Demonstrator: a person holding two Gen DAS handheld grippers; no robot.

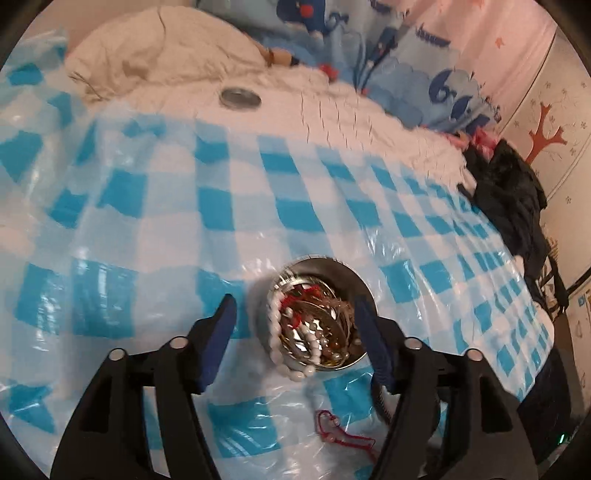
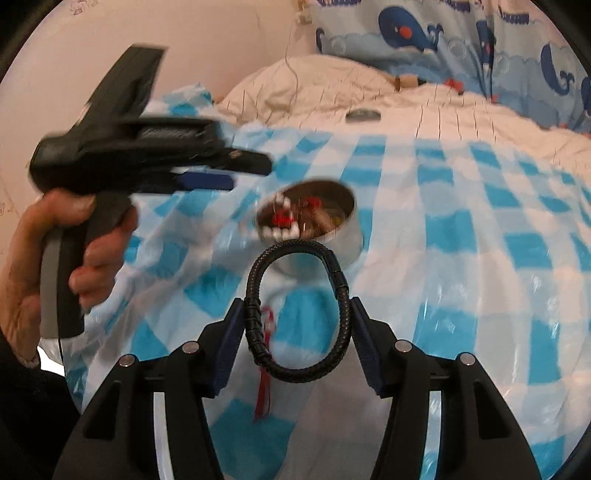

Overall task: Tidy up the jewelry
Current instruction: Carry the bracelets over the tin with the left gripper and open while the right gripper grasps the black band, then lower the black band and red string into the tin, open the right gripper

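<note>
A round metal tin full of jewelry, with white beads draped over its rim, sits on a blue-and-white checked plastic sheet. My left gripper is open above it, fingers either side. The tin also shows in the right wrist view. My right gripper is shut on a black braided bracelet, held upright just short of the tin. A red string piece lies on the sheet near the tin; it also shows in the right wrist view. The left gripper shows there, hand-held.
The tin's lid lies far back on the white quilt. A cream pillow and a whale-print blanket are behind. Dark clothing is heaped at the bed's right edge.
</note>
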